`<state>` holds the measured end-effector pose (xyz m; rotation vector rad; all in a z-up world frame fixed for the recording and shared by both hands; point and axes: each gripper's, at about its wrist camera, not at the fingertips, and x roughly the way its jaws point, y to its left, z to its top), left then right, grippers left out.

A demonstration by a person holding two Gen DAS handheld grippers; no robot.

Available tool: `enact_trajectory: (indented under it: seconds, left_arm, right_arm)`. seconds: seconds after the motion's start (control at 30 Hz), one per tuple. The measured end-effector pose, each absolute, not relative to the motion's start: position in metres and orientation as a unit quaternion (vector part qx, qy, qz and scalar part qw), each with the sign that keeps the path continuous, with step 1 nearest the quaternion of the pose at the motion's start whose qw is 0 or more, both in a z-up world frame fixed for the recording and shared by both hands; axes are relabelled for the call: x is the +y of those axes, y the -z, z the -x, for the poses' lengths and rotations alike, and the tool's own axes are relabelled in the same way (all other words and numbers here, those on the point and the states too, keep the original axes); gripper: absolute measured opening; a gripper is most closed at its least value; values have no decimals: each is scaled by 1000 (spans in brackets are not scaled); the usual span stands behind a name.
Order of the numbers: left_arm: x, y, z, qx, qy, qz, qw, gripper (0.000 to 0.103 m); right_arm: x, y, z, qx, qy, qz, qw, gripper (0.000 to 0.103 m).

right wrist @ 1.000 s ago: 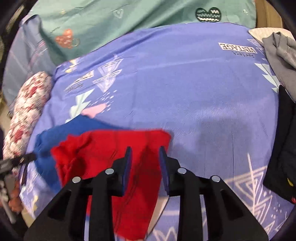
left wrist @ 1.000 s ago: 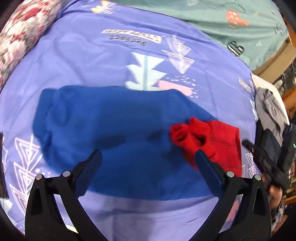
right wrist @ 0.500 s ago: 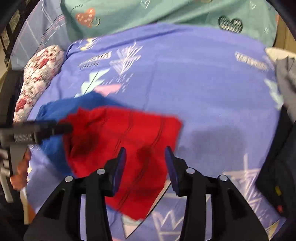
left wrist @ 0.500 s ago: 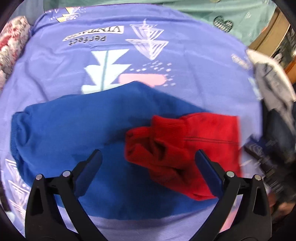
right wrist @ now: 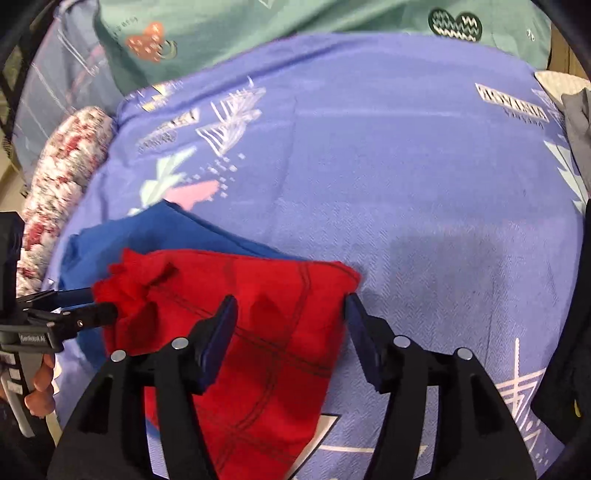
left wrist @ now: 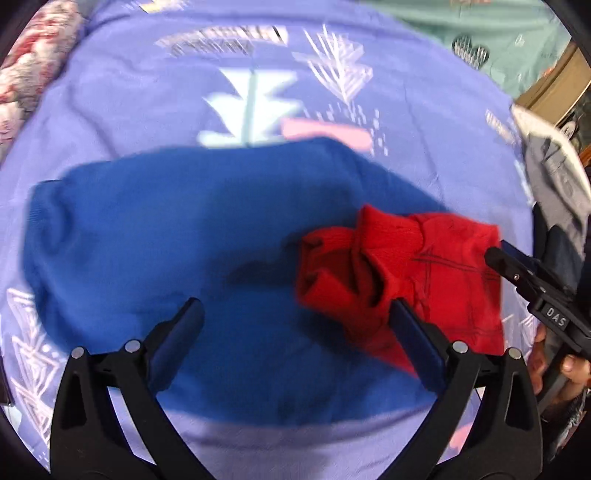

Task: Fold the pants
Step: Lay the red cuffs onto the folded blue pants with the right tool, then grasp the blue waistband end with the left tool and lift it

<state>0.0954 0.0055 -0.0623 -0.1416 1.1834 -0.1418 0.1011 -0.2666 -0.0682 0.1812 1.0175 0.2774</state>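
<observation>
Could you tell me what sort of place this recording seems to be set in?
Most likely a bedroom: the red pants lie on a purple printed bedsheet, with a green patterned pillow beyond it and a floral bolster along its edge.

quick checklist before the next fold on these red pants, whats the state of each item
1. Left gripper free to grab: ok, open and holding nothing.
2. Right gripper free to grab: ok, open over the red pants.
3. Pants lying flat: not ok, one end is bunched up.
4. Pants clear of other clothes: not ok, they overlap the blue garment.
5. Room on the bedsheet to fold: ok, open sheet beside the pants.
6. Pants' near edge: cannot tell, hidden behind the gripper.
</observation>
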Motion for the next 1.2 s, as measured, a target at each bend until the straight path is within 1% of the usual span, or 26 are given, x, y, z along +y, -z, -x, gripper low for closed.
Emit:
enact_trajectory:
  seconds: [0.07, 0.1, 0.23, 0.33, 0.43, 0.63, 0.7, 0.8, 0.9, 0.93, 0.97, 1.0, 1.03, 1.07, 1.1, 1.13, 1.17, 1.2]
  left_arm:
    - [32, 46, -80, 530, 49, 70, 844, 101]
    - [43, 42, -76, 524, 38, 74, 848, 101]
    - [116, 38, -60, 514, -37, 138, 846, 101]
    - [164, 51, -49, 527, -58, 202, 823, 101]
    - [181, 65, -47, 536, -61, 253, 803, 101]
    - [175, 82, -64, 551, -35, 268, 790, 99]
    - [167, 85, -75, 554, -38, 251, 793, 99]
    - [158, 85, -87, 554, -45, 227, 800, 95]
    - [150, 86, -99, 554, -63, 188, 808, 94]
    - [153, 85, -100, 554, -67, 182, 810, 90]
    - [151, 83, -103, 551, -70, 173, 813, 78]
    - [149, 81, -105, 550, -66, 166, 816, 69]
    - [148, 79, -105, 549, -58, 166, 817, 50]
    - [145, 77, -104, 550, -48, 170, 817, 33]
    - [141, 74, -103, 549, -41, 170, 817, 28]
    - [130, 65, -100, 545, -43, 140, 826, 23]
    - [120, 57, -97, 537, -43, 110, 835, 20]
    - [107, 47, -94, 526, -43, 81, 846, 20]
  right_arm:
    - [-265, 64, -94, 455, -134, -85, 876, 77]
    - [-266, 64, -92, 449, -136, -88, 879, 78]
    - [-260, 72, -98, 456, -148, -107, 871, 78]
    - [-264, 75, -98, 459, -146, -117, 869, 78]
    - [-266, 76, -97, 455, -149, -126, 869, 78]
    - [-268, 77, -97, 452, -149, -125, 870, 78]
    - [-269, 77, -97, 452, -147, -126, 871, 78]
    - [-272, 77, -97, 451, -145, -130, 871, 78]
    - [-274, 78, -99, 452, -142, -131, 871, 78]
    - [-274, 78, -99, 452, -142, -131, 871, 78]
    - [-273, 78, -99, 452, -140, -130, 871, 78]
    - [-273, 78, -99, 451, -139, -130, 872, 78]
    - [-273, 77, -98, 449, -139, -129, 873, 78]
    - [-273, 76, -98, 448, -139, -128, 874, 78]
    - [-273, 75, -96, 444, -139, -128, 876, 78]
    - [-274, 74, -96, 442, -138, -129, 877, 78]
    - [-275, 73, -95, 441, -138, -130, 877, 78]
    - [-276, 73, -95, 440, -138, -134, 877, 78]
